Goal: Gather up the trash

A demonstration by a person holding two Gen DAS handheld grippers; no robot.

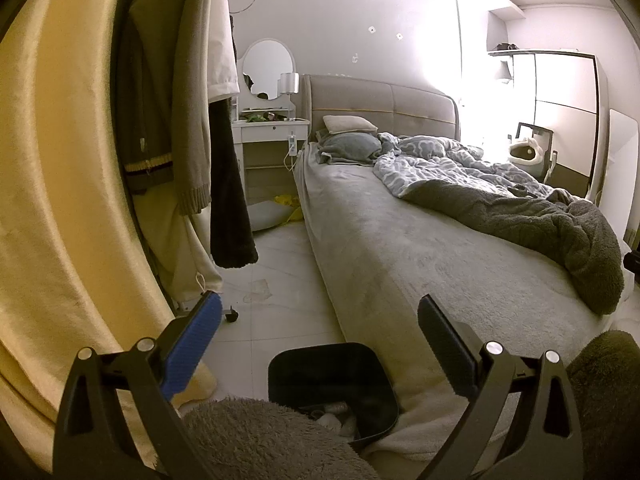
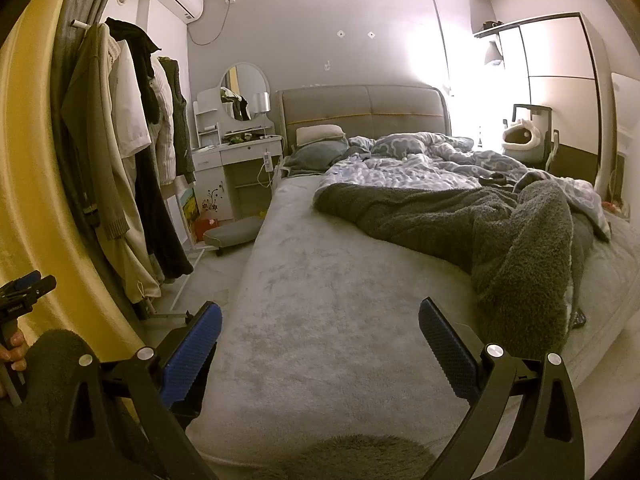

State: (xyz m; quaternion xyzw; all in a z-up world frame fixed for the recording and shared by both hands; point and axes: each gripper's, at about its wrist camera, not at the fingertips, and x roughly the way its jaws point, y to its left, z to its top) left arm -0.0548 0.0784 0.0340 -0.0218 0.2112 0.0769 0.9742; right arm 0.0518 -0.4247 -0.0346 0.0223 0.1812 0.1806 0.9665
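Observation:
A black trash bin [image 1: 334, 384] stands on the floor by the foot corner of the bed, with pale crumpled trash [image 1: 340, 414] inside. My left gripper [image 1: 320, 320] is open and empty, held above the bin. A yellow crumpled wrapper or bag [image 1: 289, 204] lies on the floor at the far end, by the dressing table. My right gripper [image 2: 320, 320] is open and empty, held over the near end of the bed [image 2: 320, 300]. The left gripper's body [image 2: 24, 292] shows at the left edge of the right wrist view.
The bed [image 1: 380, 248] carries a rumpled grey blanket [image 2: 500, 232] and a patterned duvet [image 1: 432, 164]. A clothes rack with hanging coats [image 1: 180, 120] and a yellow curtain [image 1: 52, 200] stand on the left. A white dressing table [image 2: 236, 152] and a floor cushion [image 2: 232, 232] stand beyond. Fuzzy grey fabric [image 1: 256, 440] lies just below the left gripper.

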